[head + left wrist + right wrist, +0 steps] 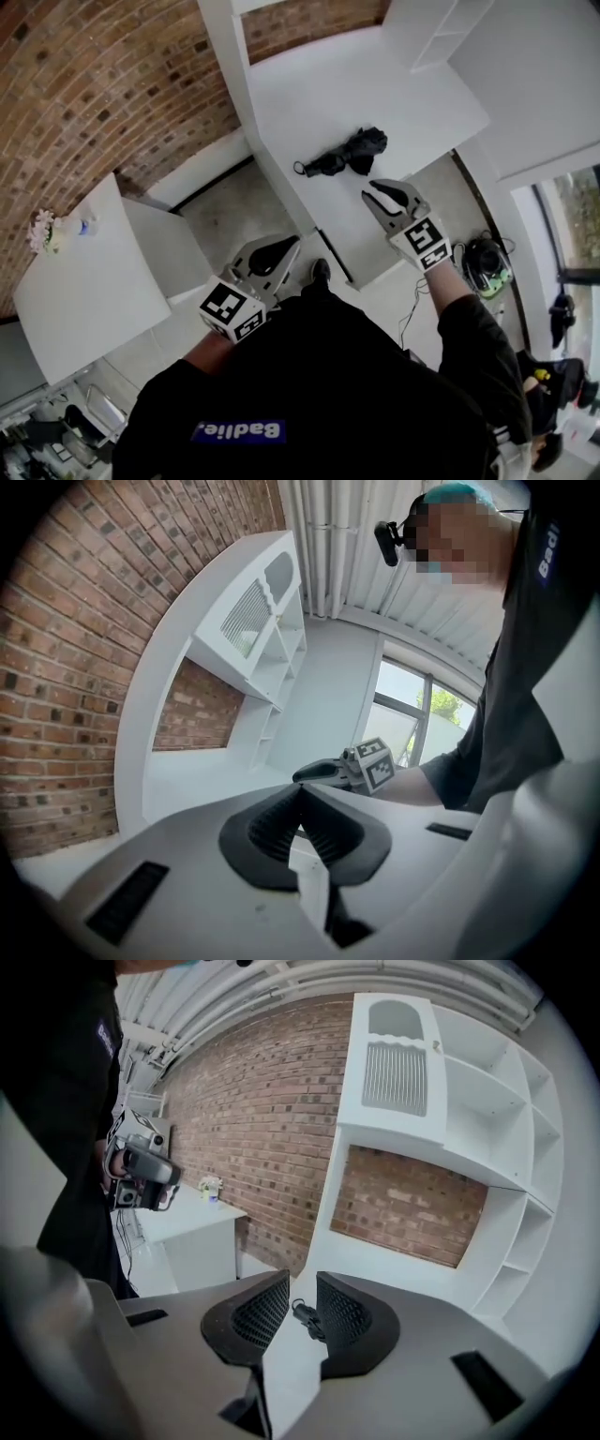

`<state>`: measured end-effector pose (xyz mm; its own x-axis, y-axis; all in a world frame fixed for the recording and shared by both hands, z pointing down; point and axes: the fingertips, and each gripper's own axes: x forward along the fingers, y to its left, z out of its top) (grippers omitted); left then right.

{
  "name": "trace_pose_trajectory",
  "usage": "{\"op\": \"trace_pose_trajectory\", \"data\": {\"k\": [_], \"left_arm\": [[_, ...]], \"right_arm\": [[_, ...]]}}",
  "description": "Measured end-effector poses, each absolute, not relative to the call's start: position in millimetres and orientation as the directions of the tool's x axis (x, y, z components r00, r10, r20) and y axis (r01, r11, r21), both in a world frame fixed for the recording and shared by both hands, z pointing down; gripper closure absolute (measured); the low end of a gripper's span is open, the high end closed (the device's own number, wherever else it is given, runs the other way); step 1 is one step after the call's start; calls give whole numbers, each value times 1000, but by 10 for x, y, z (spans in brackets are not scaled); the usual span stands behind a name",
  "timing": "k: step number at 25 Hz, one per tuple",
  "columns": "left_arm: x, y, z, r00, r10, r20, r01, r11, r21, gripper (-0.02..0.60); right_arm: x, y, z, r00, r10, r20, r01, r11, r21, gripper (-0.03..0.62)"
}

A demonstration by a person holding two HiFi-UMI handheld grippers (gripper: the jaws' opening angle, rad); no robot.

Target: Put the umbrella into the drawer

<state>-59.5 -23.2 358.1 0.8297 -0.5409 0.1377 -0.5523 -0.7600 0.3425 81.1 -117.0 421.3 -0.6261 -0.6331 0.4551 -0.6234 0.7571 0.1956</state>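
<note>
Two grippers are out in front of the person. The left gripper [279, 249] is nearest, off the near left corner of the desk [309, 94] and over the floor, its jaws pressed together on nothing. A little farther, the right gripper [375, 191] hangs over the desk's near end, nose tipped down, jaws parted by only a narrow slot with nothing between the pads.

Just beyond it, on the desk top, lies the umbrella [345, 156]: black, folded, its fabric bunched loosely. In the right gripper view its handle [305, 1316], with the wrist loop, sits framed in that slot, well short of contact. At the desk's far end stand white shelving [436, 33] and the brick wall [112, 84].

That slot looks too tight for the bundle, so going in as it stands could shove the umbrella along the smooth top. It might also catch only the loop, leaving the umbrella dangling. No open drawer shows on the desk, so carrying early would leave nowhere to put it.
</note>
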Motion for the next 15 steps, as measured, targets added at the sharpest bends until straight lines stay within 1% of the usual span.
{"op": "trace_pose_trajectory", "data": {"k": [3, 8, 15], "left_arm": [[-605, -342, 3601, 806, -573, 153, -587, -735, 340, 578], [-621, -438, 3627, 768, -618, 165, -633, -695, 341, 578], [-654, -525, 3686, 734, -650, 195, -673, -659, 336, 578]], "right_arm": [[888, -1403, 4421, -621, -600, 504, -584, 784, 213, 463], [945, -1718, 4879, -591, -527, 610, -470, 840, 271, 411], [999, -2188, 5457, -507, -438, 743, -244, 899, 364, 382]]}}
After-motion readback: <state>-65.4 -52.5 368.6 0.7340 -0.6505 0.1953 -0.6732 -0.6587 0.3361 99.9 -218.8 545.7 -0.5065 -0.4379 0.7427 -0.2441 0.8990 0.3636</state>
